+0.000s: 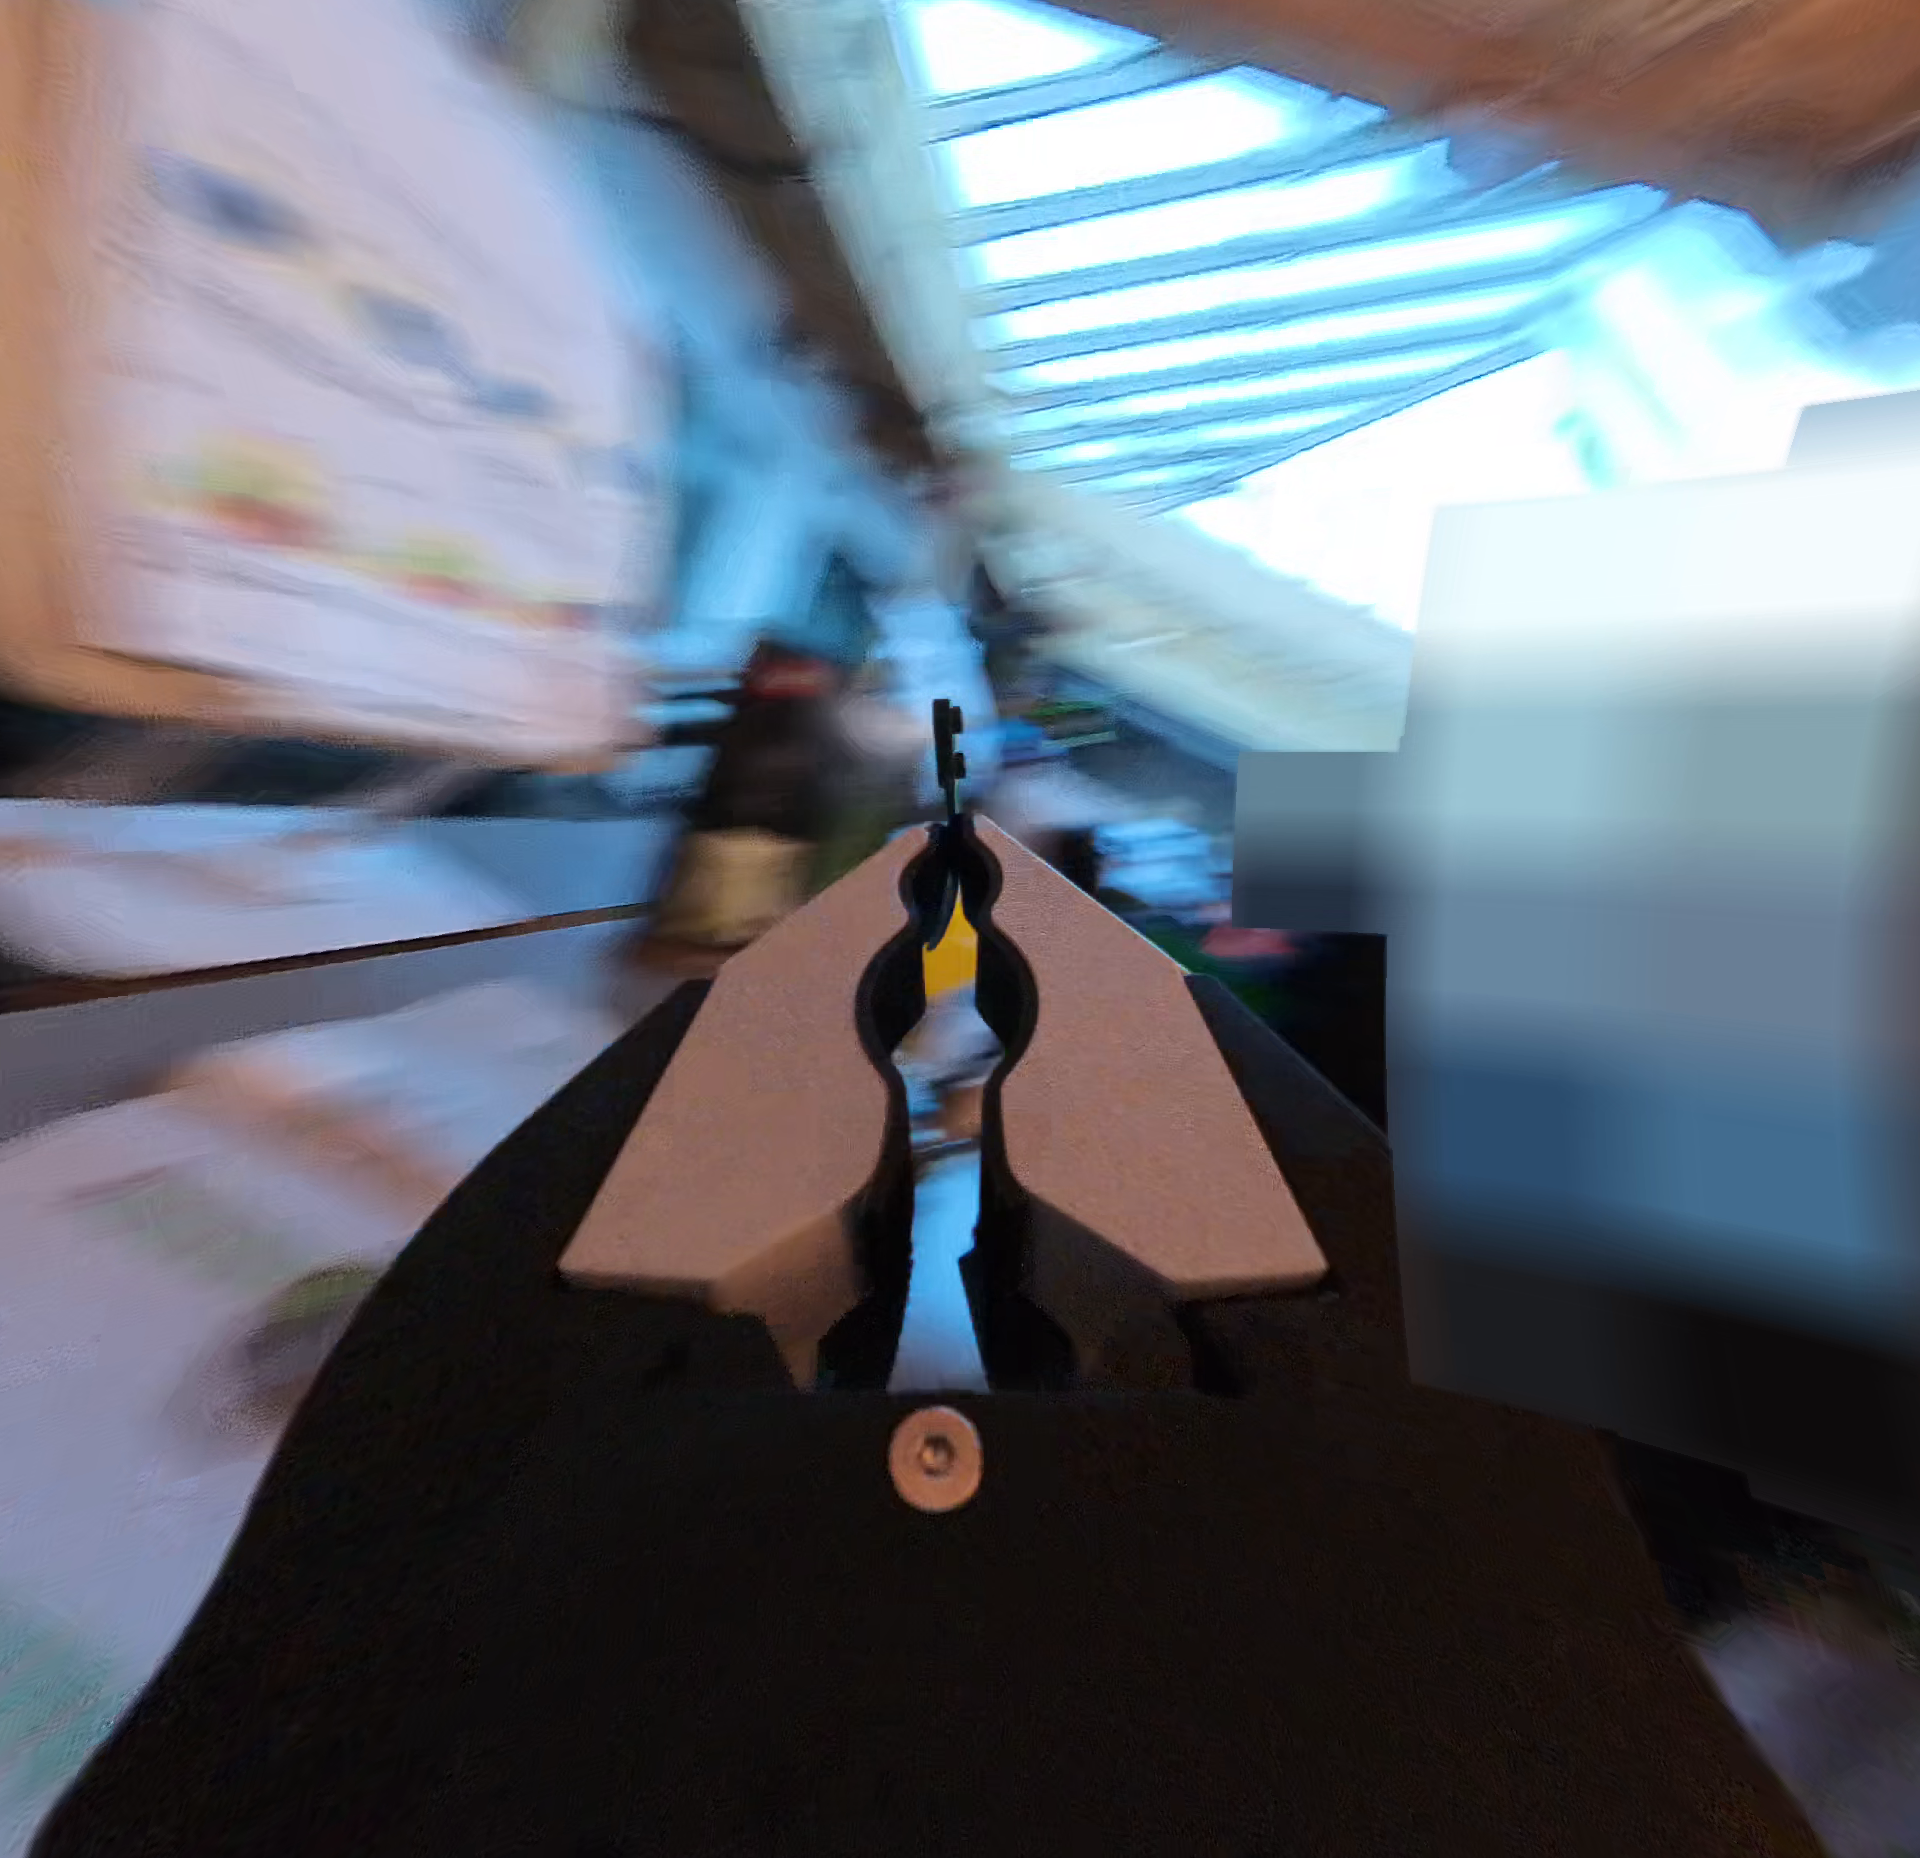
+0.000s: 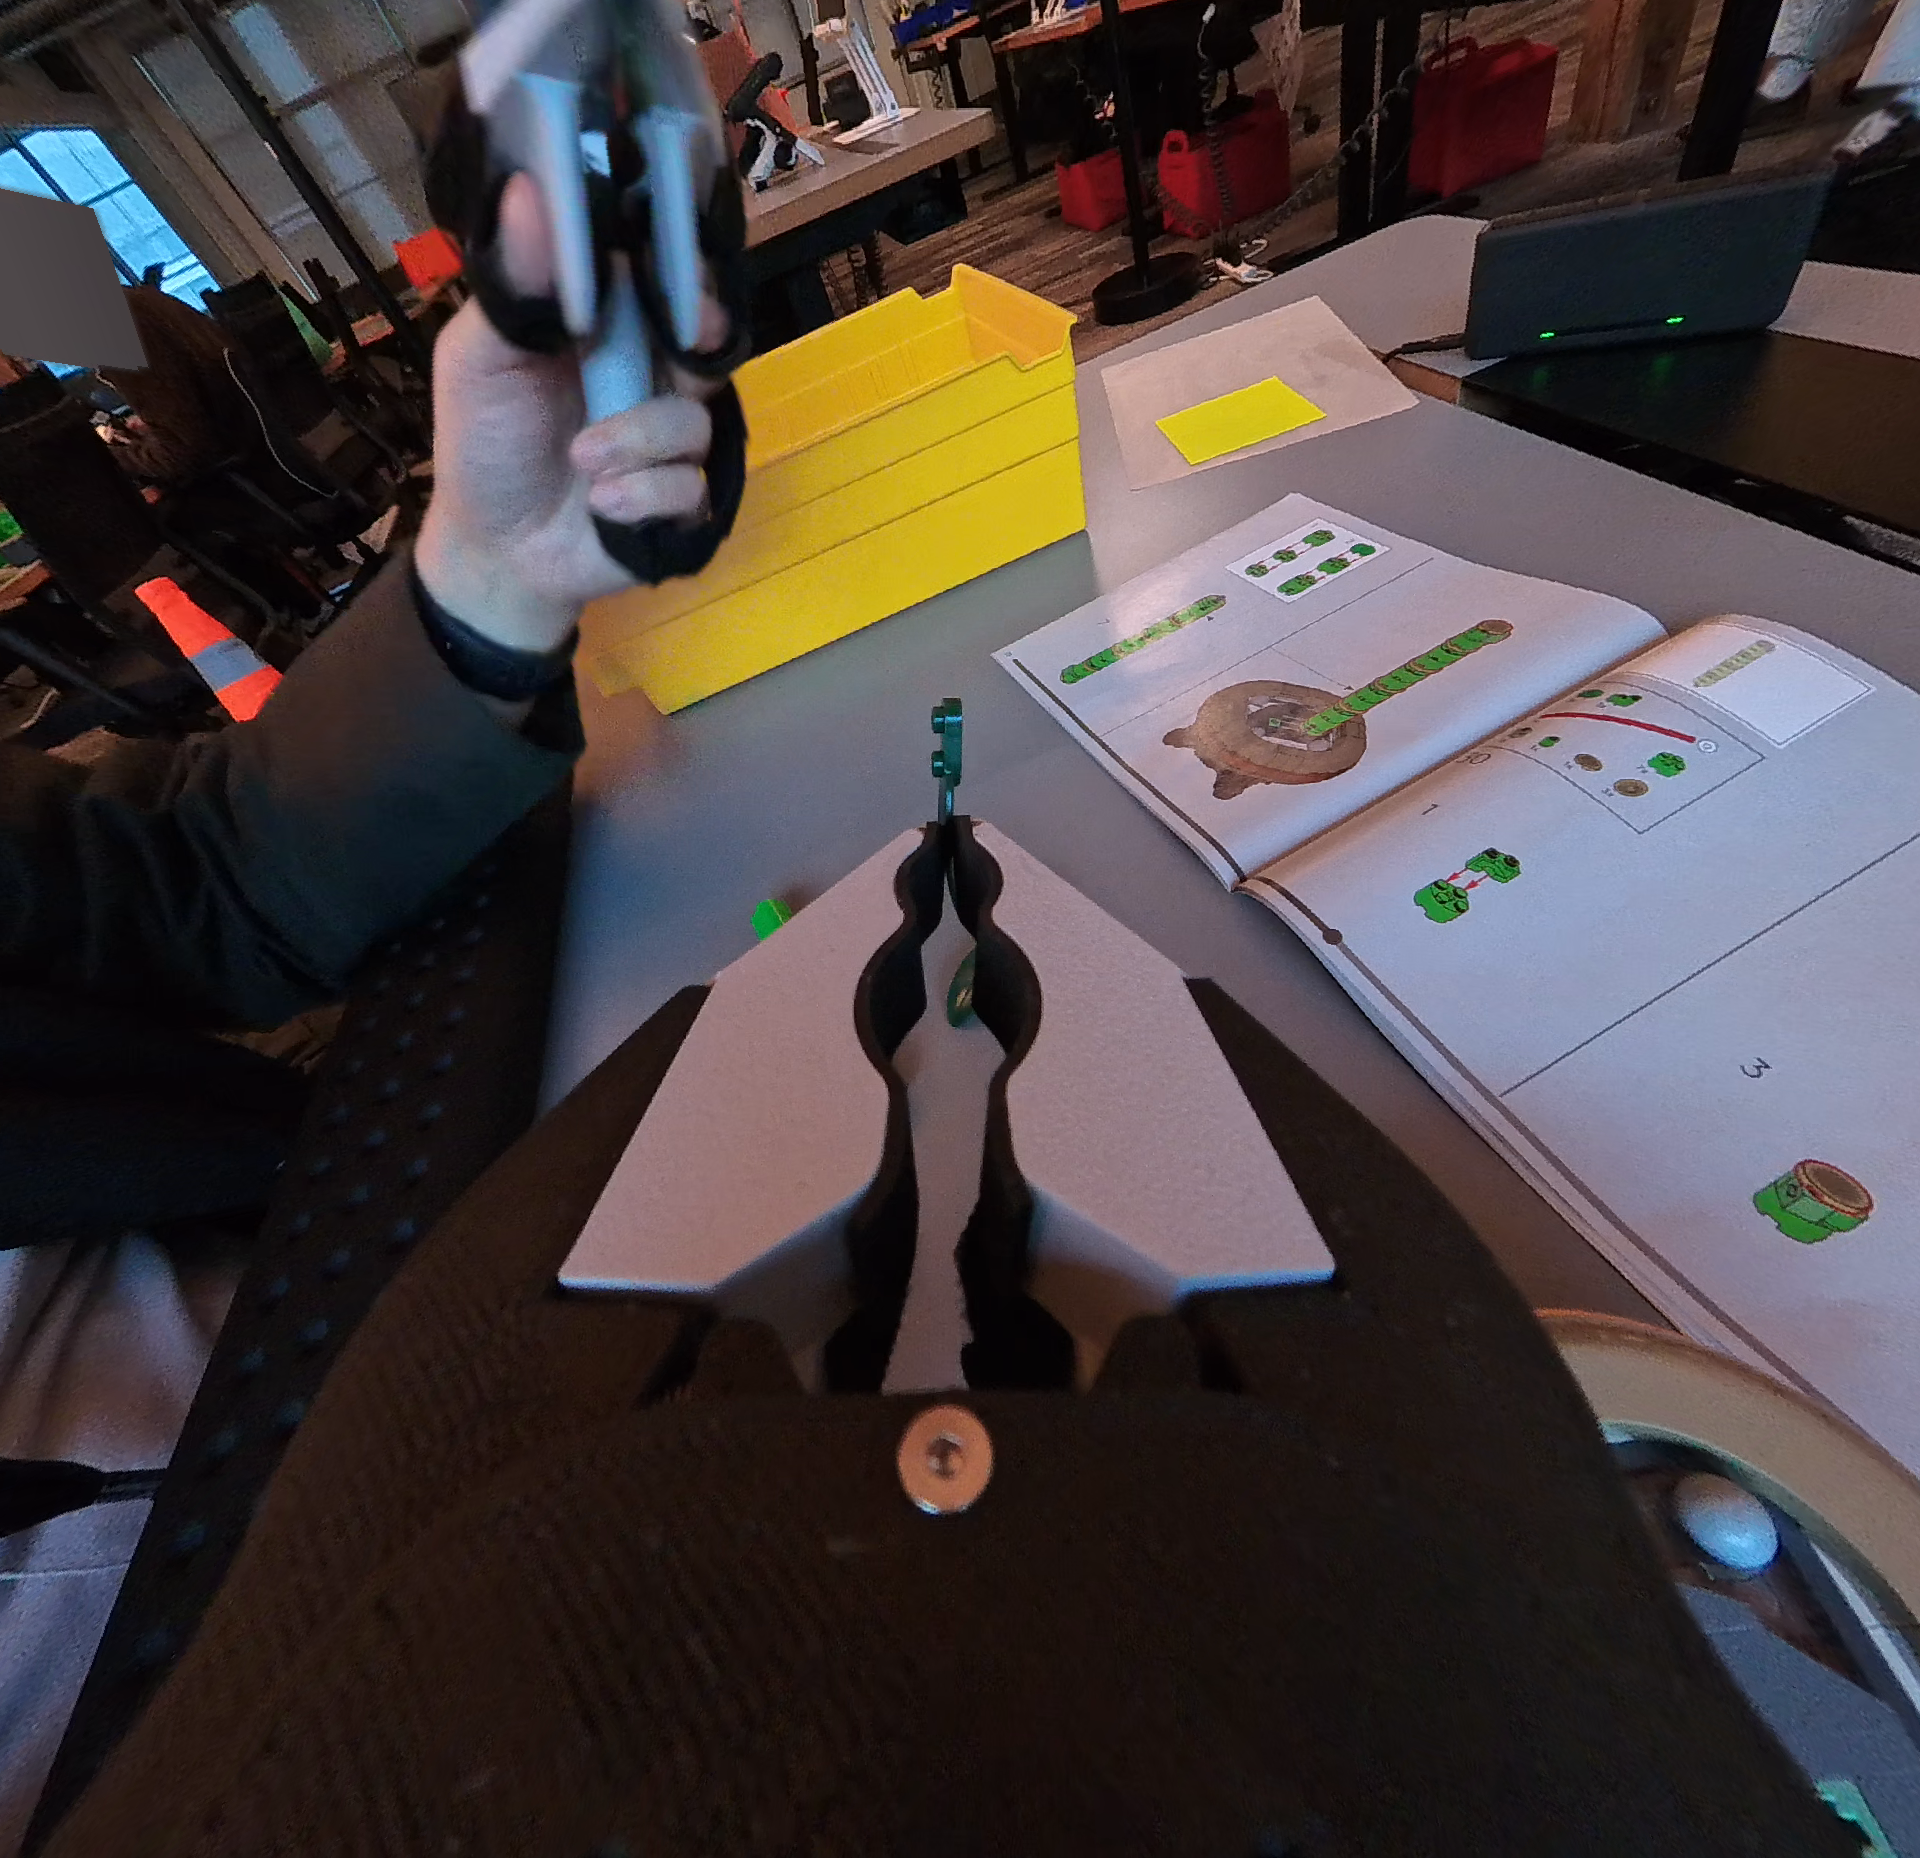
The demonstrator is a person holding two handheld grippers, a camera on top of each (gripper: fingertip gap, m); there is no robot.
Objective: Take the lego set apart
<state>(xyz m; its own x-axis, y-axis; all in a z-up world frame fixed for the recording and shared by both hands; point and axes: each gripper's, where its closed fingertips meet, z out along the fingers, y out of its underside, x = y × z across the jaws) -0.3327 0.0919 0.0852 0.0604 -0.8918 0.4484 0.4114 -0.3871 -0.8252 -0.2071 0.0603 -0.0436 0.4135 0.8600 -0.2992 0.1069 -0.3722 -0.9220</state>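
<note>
My right gripper [image 2: 948,832] is shut on a thin dark green lego piece [image 2: 945,748] that sticks up past its tips, above the grey table [image 2: 727,790]. A small bright green brick [image 2: 771,915] lies on the table left of the tips, and a green round piece [image 2: 961,993] shows between the fingers. My left gripper [image 1: 951,834] is shut on a thin dark studded lego piece [image 1: 948,754]; that view is heavily blurred. In the right wrist view the left gripper [image 2: 613,177] is raised high at the upper left, held by a hand.
A yellow bin [image 2: 894,478] stands on the table beyond the tips. An open instruction booklet [image 2: 1455,769] lies to the right, a yellow sheet [image 2: 1236,418] on white paper behind it, a dark device [image 2: 1642,260] at the far right. A round rimmed object [image 2: 1766,1445] sits at the lower right. My hands' fingertips stand some 20 cm from each other.
</note>
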